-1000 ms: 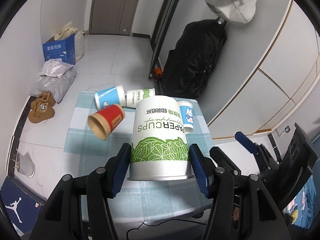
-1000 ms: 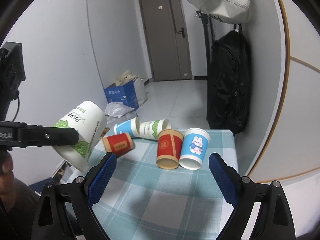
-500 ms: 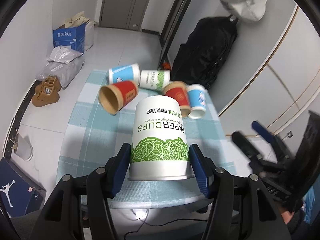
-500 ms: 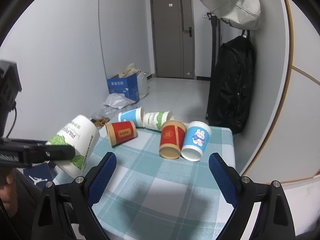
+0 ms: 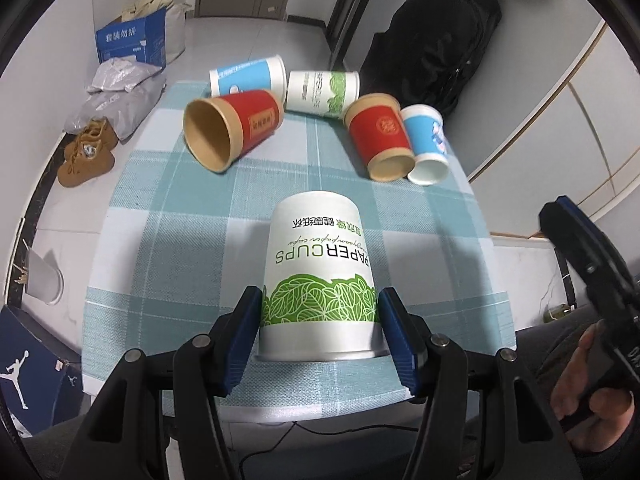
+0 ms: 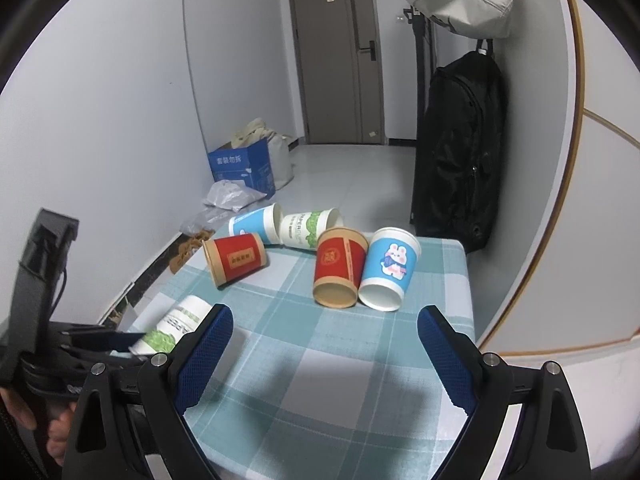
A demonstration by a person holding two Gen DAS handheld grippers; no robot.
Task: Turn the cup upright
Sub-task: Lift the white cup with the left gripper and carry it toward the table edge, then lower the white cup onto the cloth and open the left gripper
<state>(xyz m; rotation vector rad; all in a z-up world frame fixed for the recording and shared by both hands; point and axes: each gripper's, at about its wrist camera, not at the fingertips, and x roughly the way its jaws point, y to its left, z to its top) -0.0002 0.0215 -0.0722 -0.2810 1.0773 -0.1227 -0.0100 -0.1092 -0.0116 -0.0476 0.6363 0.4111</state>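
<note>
My left gripper [image 5: 318, 330] clamps one green-leaf cup [image 5: 320, 276], base pointing away, at table's [image 5: 168, 264] near edge; whether it touches cloth, unclear. My right gripper [image 6: 324, 356] gapes wide, holding nothing. Five other cups lie tipped: two red [image 5: 236, 128], two blue [image 5: 250, 78], one green [image 5: 322, 90].

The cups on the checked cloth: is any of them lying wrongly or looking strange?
Yes. Five cups lie on their sides at the far end: a red cup, a blue cup, a green-leaf cup, another red cup and a rabbit cup. The left gripper holds the PAPERCUPS cup with its lettering upside down.
</note>
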